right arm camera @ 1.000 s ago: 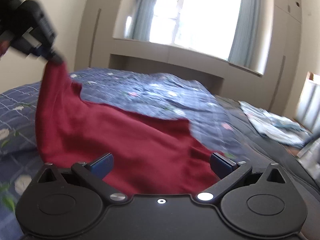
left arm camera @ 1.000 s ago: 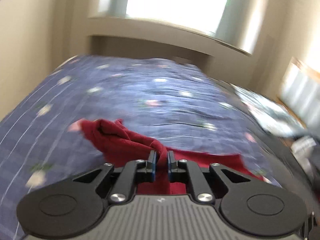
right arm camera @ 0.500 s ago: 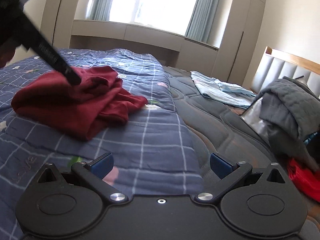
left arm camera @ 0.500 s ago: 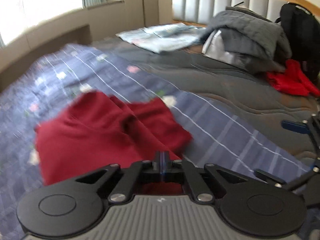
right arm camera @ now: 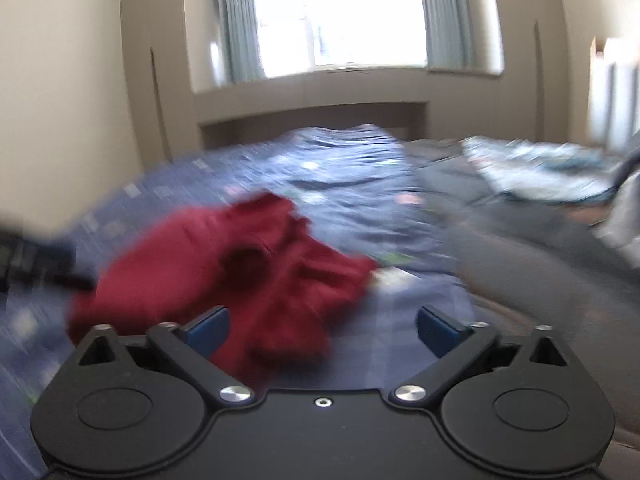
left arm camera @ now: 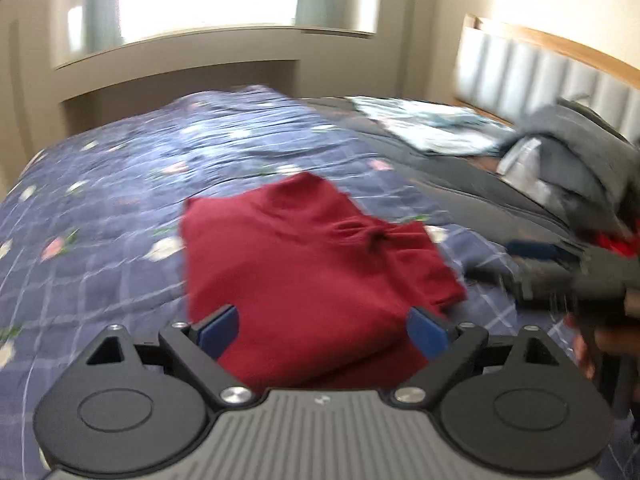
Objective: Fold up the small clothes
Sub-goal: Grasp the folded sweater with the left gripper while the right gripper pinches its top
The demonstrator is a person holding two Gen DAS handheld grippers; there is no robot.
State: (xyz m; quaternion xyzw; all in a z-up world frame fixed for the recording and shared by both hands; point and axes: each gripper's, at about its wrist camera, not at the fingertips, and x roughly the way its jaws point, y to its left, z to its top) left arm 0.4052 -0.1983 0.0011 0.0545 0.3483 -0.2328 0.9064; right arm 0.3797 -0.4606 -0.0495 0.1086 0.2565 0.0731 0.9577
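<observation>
Currently on the bed: one dark red garment [left arm camera: 312, 264], lying loosely folded on the blue checked bedspread [left arm camera: 120, 200], its edges rumpled and a small bunched knot near the middle.

Left gripper [left arm camera: 322, 326] — jaws opening, blue pads spread wide, the near edge of the red garment showing between them but neither pad pressing on it. Right gripper [right arm camera: 322, 326] — jaws wide yet closing slightly; the garment's near corner shows by the left pad, bare bedspread by the right one, nothing gripped.

Elsewhere on the bed: a grey quilt [left arm camera: 480, 200] beside the bedspread, a pale patterned cloth [left arm camera: 424, 128] further back, a heap of grey clothes [left arm camera: 576, 160] by the padded headboard [left arm camera: 540, 76], and a scrap of bright red cloth [left arm camera: 616, 242] below the heap.

Behind: a window [right arm camera: 360, 12] with pale curtains [right arm camera: 240, 20]. Both views are blurred.
</observation>
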